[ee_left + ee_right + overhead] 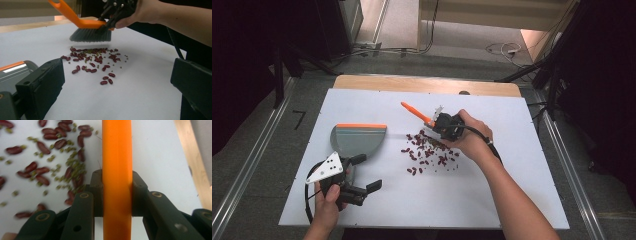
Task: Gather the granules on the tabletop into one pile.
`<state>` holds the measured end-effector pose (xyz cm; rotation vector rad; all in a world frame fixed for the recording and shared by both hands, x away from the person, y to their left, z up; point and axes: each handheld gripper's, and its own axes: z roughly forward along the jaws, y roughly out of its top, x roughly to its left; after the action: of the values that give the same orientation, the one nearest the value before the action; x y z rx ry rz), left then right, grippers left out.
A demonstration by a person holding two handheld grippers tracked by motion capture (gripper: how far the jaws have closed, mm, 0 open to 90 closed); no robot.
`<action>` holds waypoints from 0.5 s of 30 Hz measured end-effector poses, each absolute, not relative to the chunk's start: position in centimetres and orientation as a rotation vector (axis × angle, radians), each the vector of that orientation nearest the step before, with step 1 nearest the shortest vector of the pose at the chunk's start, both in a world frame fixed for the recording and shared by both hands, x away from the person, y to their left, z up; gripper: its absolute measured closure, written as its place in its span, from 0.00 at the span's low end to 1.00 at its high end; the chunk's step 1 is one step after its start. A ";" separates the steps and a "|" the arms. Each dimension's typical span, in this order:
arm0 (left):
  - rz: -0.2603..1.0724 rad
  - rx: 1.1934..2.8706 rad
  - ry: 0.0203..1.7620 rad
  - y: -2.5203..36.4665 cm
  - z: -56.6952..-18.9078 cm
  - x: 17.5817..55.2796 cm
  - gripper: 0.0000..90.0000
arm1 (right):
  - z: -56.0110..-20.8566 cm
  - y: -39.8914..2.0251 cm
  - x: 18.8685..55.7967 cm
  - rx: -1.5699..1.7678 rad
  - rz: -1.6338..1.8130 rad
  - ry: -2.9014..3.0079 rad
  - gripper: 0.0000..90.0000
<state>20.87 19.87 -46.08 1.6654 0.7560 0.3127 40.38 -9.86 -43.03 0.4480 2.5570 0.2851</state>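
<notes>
Your right gripper [443,123] pinches the orange brush [86,27] just behind the beans [428,151] mid-worktop, so sweep low toward the dustpan [358,140]; left gripper [363,173] waits spread.

Overhead forward-down view, two close claw-mounted views, all sharing the scattered beans [428,150].

You have one orange brush [418,114], one grey dustpan [357,140] at its 8 o'clock, two grippers, and one scatter of red beans [428,152] at centre, too many to count exactly, mixed with small green ones [88,59].
</notes>
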 end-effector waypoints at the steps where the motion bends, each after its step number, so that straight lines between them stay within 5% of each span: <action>1: 0.311 1.659 0.758 19.9 -46.1 20.9 0.00 | -43.3 -9.6 40.6 0.414 0.278 2.555 0.76; 15: 0.313 1.654 0.763 20.2 -46.1 20.8 0.00 | -44.2 -8.8 38.6 0.216 0.236 2.664 0.76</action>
<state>20.81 20.19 -46.05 1.6538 0.7633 0.3132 38.61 -8.77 -44.15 0.2155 2.6639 0.2363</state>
